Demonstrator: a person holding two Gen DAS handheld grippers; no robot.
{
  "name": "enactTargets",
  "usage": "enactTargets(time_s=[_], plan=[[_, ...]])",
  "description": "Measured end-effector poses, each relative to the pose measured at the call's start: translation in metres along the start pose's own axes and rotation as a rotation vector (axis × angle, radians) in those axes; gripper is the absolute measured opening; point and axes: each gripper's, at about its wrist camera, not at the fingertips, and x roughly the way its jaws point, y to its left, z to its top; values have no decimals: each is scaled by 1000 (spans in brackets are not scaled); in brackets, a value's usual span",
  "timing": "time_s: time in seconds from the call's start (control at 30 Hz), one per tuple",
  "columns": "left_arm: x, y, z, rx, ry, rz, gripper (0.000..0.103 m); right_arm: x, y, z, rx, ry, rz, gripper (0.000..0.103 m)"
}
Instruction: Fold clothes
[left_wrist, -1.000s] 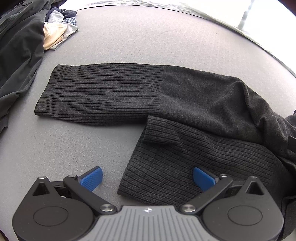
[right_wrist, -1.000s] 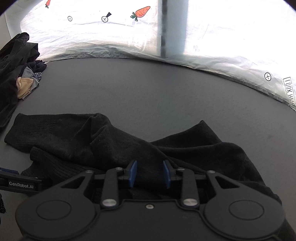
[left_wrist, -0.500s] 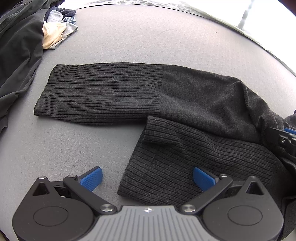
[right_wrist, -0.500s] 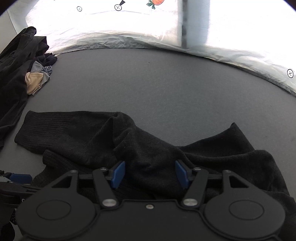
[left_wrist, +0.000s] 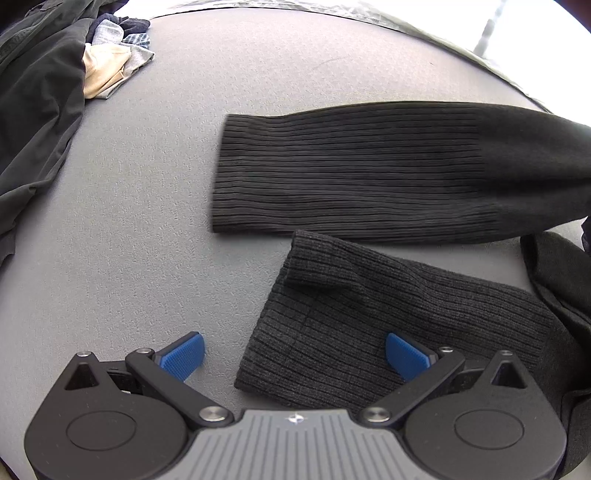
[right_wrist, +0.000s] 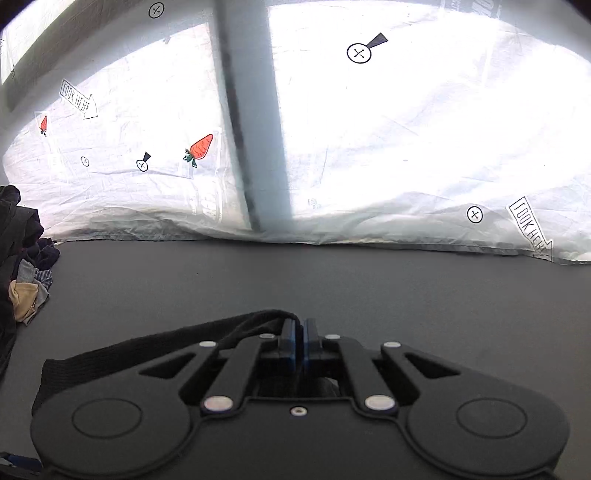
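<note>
A dark grey ribbed sweater lies on the grey table (left_wrist: 129, 229). In the left wrist view one ribbed sleeve (left_wrist: 369, 170) stretches across the middle and rises off the table toward the right. A second ribbed part (left_wrist: 369, 314) lies nearer, between the fingers of my left gripper (left_wrist: 293, 354), which is open and low over it. In the right wrist view my right gripper (right_wrist: 300, 338) is shut on a bunched fold of the sweater (right_wrist: 255, 323) and holds it above the table; the cloth trails down to the left.
A pile of other clothes, black, beige and checked, lies at the table's far left (left_wrist: 55, 74) and shows in the right wrist view (right_wrist: 22, 280). A white printed sheet (right_wrist: 406, 147) hangs behind the table's far edge.
My right gripper opened, then shut on the sweater and lifted it, so its view tilted up. The far sleeve slid right and lifted at its right end. My left gripper stayed open.
</note>
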Motion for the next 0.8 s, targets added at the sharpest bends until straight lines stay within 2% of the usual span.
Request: enactTargets(time_s=[0.07, 0.13, 0.2, 0.23, 0.37, 0.4, 0.5, 0.57, 0.67, 0.8], plan=[[1, 1, -1, 1, -2, 0, 103, -10, -36, 12, 47, -73, -107, 4], [1, 1, -1, 1, -6, 0, 103, -24, -81, 20, 107, -146, -251, 4], [2, 0, -1, 0, -10, 0, 103, -40, -130, 24, 169, -198, -438, 4], [2, 0, 0, 0, -11, 1, 103, -47, -158, 22, 215, -199, -539, 4], [5, -1, 2, -2, -12, 2, 103, -61, -217, -1, 288, -79, -779, 8], [5, -1, 3, -2, -11, 3, 103, -63, -217, -11, 287, -61, -766, 12], [6, -3, 3, -1, -10, 3, 103, -66, -214, -42, 282, -8, -725, 37], [7, -3, 4, 0, -11, 3, 103, -60, -193, -63, 277, 33, -660, 37], [6, -1, -1, 0, -15, 4, 103, -45, -155, -83, 272, 89, -517, 37], [5, -4, -6, 2, -19, 3, 103, -21, -94, -96, 176, 161, -317, 37]])
